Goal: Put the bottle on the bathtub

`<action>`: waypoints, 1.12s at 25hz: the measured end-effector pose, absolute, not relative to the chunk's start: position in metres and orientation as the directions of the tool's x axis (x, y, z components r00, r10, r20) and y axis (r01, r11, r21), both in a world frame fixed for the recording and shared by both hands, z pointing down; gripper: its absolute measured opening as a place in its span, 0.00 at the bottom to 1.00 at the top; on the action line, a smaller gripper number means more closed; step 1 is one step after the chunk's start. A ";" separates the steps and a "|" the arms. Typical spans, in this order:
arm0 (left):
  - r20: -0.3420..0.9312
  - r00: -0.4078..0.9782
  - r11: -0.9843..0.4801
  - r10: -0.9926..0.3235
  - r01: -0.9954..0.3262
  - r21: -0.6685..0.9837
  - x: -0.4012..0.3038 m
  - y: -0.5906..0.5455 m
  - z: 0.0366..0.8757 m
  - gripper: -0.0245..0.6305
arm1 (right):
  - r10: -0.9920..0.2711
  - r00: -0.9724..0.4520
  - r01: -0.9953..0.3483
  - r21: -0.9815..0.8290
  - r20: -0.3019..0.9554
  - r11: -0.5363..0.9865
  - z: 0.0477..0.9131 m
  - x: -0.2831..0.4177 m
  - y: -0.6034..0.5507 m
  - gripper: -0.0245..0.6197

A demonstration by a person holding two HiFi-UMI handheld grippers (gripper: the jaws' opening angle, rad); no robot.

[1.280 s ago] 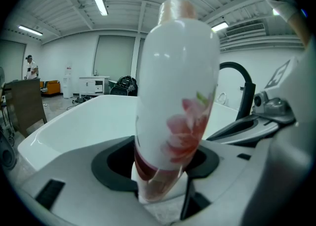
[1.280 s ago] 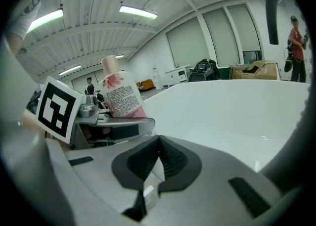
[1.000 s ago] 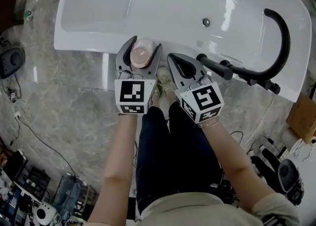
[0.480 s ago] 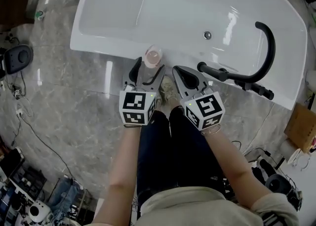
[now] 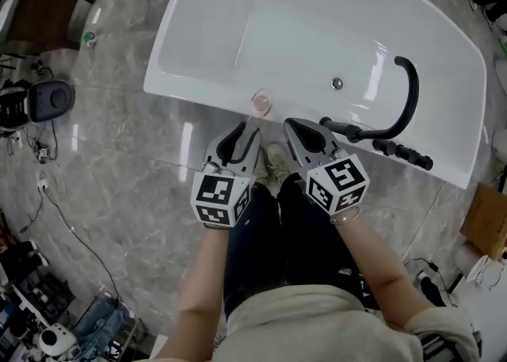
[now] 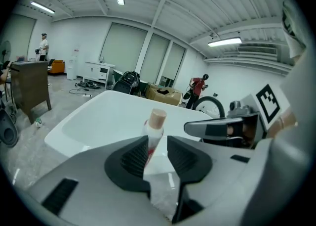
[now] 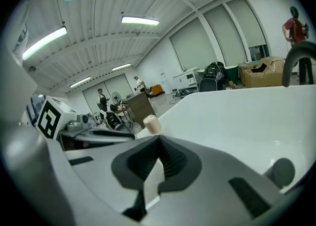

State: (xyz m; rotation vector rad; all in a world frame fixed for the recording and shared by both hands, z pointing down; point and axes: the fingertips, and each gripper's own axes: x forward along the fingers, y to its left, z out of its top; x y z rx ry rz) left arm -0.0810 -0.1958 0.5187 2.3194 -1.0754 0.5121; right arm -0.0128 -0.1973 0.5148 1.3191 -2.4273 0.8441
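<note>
- Bathtub (image 5: 214, 43): white, lying across the marble floor (image 5: 119, 154); its near rim is carrying the task's thing.
- Left gripper (image 5: 247, 129): hovering just short of that rim. Its jaws have just been closing and are standing a narrow gap apart, with nothing between them.
- Right gripper (image 5: 295, 125): hanging beside the left, jaws pressing together, gripping nothing.
- Bottle (image 5: 261, 102): standing upright on the near rim, pale cap up, showing beyond the left jaw tips and touching neither gripper.
- Step in hand, as judged: the placing is looking finished, with the bottle released.
- Next move, as judged: keeping both grippers clear, so the bottle is not getting knocked into the tub or onto the floor.
</note>
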 end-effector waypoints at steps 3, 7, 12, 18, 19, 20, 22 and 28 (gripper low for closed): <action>0.533 0.621 -0.558 -0.574 -0.774 0.300 -0.084 -0.188 0.495 0.15 | -0.680 -0.585 -0.809 -0.379 0.442 0.449 0.487 -0.024 -0.194 0.04; 0.506 0.661 -0.613 -0.554 -0.735 0.289 -0.080 -0.181 0.465 0.06 | -0.693 -0.605 -0.792 -0.389 0.393 0.471 0.448 -0.029 -0.194 0.04; 0.490 0.672 -0.637 -0.555 -0.722 0.270 -0.080 -0.175 0.425 0.06 | -0.688 -0.630 -0.772 -0.379 0.359 0.509 0.407 -0.029 -0.192 0.04; 0.462 0.676 -0.630 -0.574 -0.725 0.278 -0.087 -0.167 0.379 0.05 | -0.676 -0.666 -0.743 -0.369 0.316 0.559 0.363 -0.043 -0.185 0.04; 0.452 0.683 -0.630 -0.573 -0.721 0.290 -0.087 -0.167 0.372 0.05 | -0.677 -0.670 -0.738 -0.372 0.305 0.563 0.355 -0.044 -0.183 0.04; 0.438 0.691 -0.629 -0.575 -0.715 0.304 -0.086 -0.166 0.366 0.05 | -0.678 -0.674 -0.734 -0.372 0.294 0.568 0.349 -0.045 -0.181 0.04; 0.396 0.707 -0.622 -0.586 -0.706 0.339 -0.082 -0.163 0.355 0.05 | -0.680 -0.681 -0.727 -0.365 0.272 0.581 0.337 -0.044 -0.175 0.04; 0.376 0.676 -0.585 -0.634 -0.737 0.338 -0.086 -0.168 0.339 0.05 | -0.671 -0.702 -0.710 -0.322 0.241 0.627 0.314 -0.053 -0.171 0.04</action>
